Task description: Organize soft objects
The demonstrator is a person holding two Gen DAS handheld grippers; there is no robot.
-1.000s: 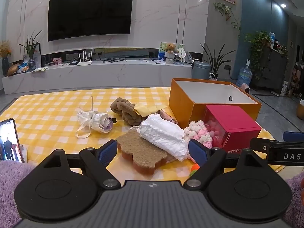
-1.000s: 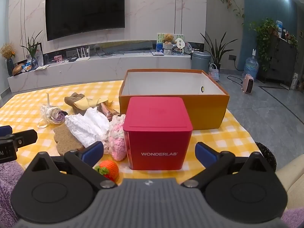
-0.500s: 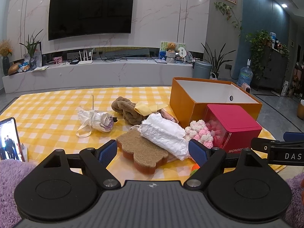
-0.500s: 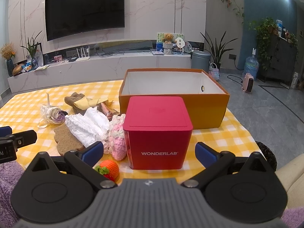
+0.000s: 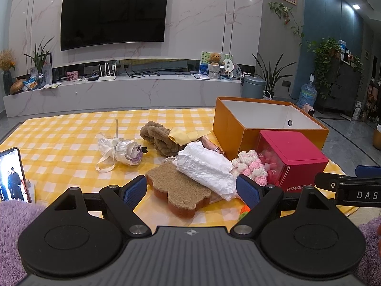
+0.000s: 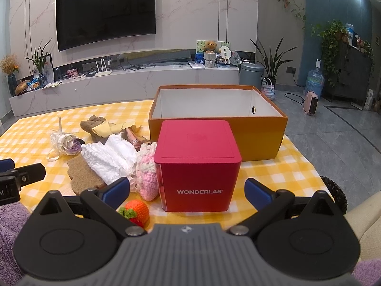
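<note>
The left gripper (image 5: 191,188) hovers low over the near edge of the tabletop (image 5: 59,138), its jaws spread wide and holding nothing. Between its blue fingertips (image 5: 135,188) lies a brown bear-shaped sponge (image 5: 177,189), flat on the yellow checked cloth. A crumpled white cloth (image 5: 206,166) overlaps the sponge at its 2 o'clock side. A pink and white crocheted piece (image 5: 251,166) lies just beside the white cloth, touching the red box (image 5: 296,159). At 12 o'clock from the sponge sits a brown plush bundle (image 5: 158,138) with a yellow cloth (image 5: 183,134) draped on it. A white fabric flower (image 5: 125,151) with ribbons lies at 10 o'clock, apart from the pile. The open orange box (image 5: 238,125) stands behind the red box.

The right gripper (image 6: 187,189) also has its jaws wide and empty, facing the red box, which sits between them. A small orange crocheted carrot (image 6: 137,211) rests near its left fingertip. A phone (image 5: 12,175) stands at the tabletop's left edge.
</note>
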